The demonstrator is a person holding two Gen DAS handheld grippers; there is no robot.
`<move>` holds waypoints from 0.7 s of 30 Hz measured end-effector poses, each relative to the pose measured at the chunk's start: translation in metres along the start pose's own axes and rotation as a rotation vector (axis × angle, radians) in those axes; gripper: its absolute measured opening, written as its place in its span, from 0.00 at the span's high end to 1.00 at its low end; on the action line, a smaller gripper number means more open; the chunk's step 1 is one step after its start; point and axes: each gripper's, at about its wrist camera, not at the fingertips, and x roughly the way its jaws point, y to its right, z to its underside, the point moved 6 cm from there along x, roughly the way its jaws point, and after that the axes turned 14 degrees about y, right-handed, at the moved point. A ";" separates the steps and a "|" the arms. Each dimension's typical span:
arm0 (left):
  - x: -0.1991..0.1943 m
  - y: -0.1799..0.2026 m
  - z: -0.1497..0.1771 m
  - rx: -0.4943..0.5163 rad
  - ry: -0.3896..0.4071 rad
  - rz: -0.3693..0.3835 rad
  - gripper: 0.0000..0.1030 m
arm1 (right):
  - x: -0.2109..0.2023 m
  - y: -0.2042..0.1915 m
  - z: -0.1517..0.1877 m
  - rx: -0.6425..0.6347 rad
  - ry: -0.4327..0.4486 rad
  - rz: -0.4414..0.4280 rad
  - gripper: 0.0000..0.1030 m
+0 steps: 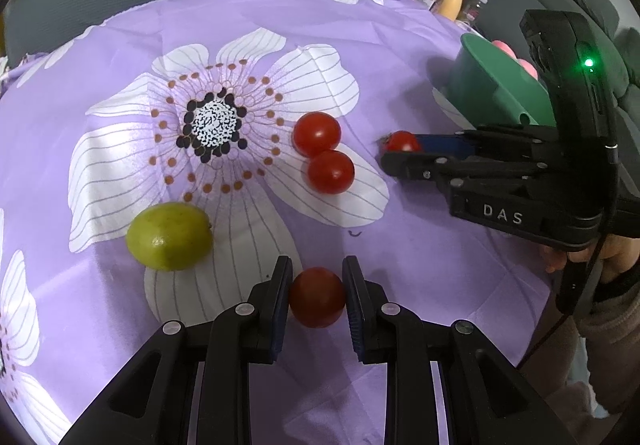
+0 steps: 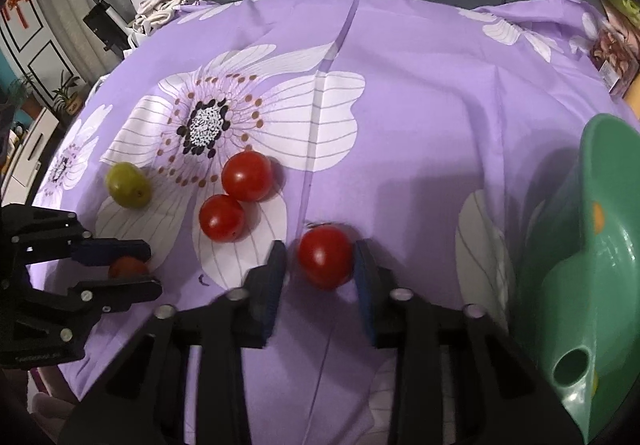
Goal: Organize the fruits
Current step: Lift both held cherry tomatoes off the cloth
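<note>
Left gripper (image 1: pixel 317 295) has its jaws clenched on a dark red cherry tomato (image 1: pixel 317 297), both pads pressing its sides. Tomato is round, smooth, slightly dull, low over the purple floral cloth (image 1: pixel 420 37) covering the desk, near its front edge.

Right gripper (image 2: pixel 322 265) has a second red tomato (image 2: pixel 326 257) between its jaws. Right pad touches it; on the left side a thin gap seems to show, though the picture is blurred there, so jaws look nearly closed around it but I can't say the grip is firm. This tomato is glossy, bright red, with a small green stem bit on top, and it sits on the cloth.

Two loose cherry tomatoes, upper one (image 1: pixel 316 134) and lower one (image 1: pixel 331 172), lie touching each other on a white petal of the big printed flower, between the two grippers. Both shiny with highlights.

Green-yellow fruit (image 1: pixel 169 236), oval, smooth, small nub at one end, lies alone on the cloth left of the left gripper, apart from the tomatoes.

Green plastic bowl (image 2: pixel 608 245) with a spout-like handle hole stands at the cloth's right edge, just beside the right gripper. Something pink shows behind it in the left wrist view, unclear what.
</note>
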 end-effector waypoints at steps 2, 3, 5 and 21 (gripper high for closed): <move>0.000 0.001 0.000 -0.001 0.000 -0.003 0.75 | -0.001 0.000 0.001 0.001 0.004 -0.004 0.75; 0.000 0.001 0.000 -0.001 0.000 -0.004 0.75 | -0.003 0.000 0.003 0.007 0.007 -0.012 0.75; 0.000 0.003 -0.001 0.000 0.000 -0.008 0.75 | -0.008 0.001 0.005 0.021 0.015 -0.020 0.75; -0.020 0.025 -0.009 0.049 0.038 -0.015 0.75 | -0.065 -0.014 0.016 0.078 0.123 -0.061 0.75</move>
